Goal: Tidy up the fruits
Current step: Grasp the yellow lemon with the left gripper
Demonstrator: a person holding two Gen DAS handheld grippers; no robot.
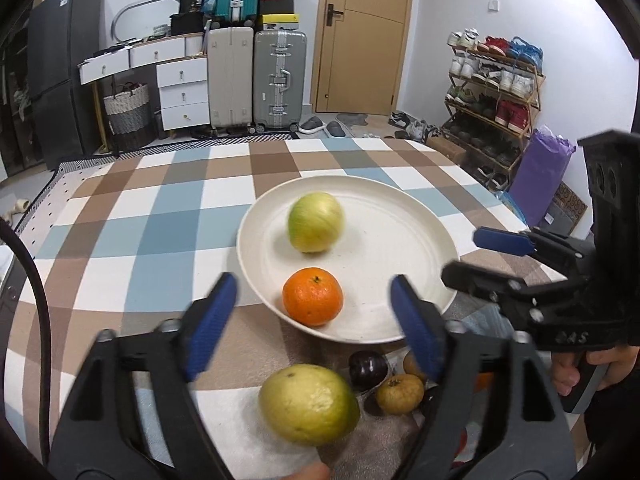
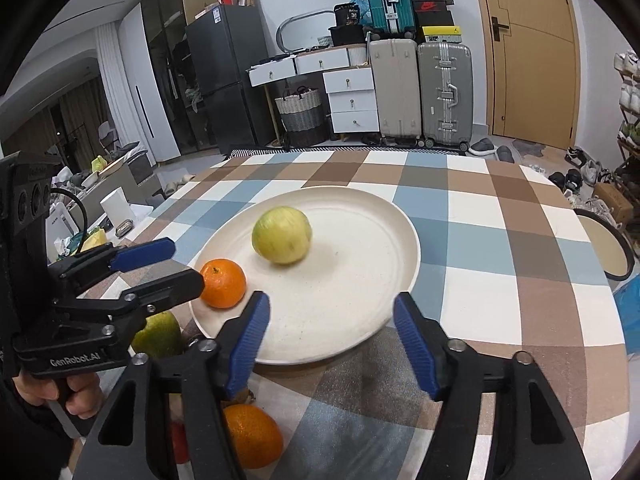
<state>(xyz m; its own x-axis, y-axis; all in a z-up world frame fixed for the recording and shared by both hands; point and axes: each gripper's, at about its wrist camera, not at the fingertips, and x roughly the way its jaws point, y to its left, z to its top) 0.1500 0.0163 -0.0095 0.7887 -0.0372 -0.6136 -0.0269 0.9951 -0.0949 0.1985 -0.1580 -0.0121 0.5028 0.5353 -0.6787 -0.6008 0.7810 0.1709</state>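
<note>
A white plate (image 1: 404, 240) sits on the checked tablecloth and holds a yellow-green fruit (image 1: 316, 222) and an orange (image 1: 313, 296). The fruit looks blurred. My left gripper (image 1: 314, 320) is open and empty over the plate's near rim, above a green-yellow fruit (image 1: 308, 410) on the cloth. A dark plum (image 1: 368, 364) and a brown fruit (image 1: 400, 394) lie beside it. My right gripper (image 2: 332, 344) is open and empty over the plate (image 2: 360, 300). It also shows in the left wrist view (image 1: 472, 256). An orange (image 2: 252, 440) lies under its left finger.
The table (image 2: 520, 280) carries a checked cloth in brown, blue and white. A chair back (image 2: 604, 248) stands at its right edge. Suitcases, drawers, a door and a shoe rack (image 1: 496, 92) stand beyond the table's far edge.
</note>
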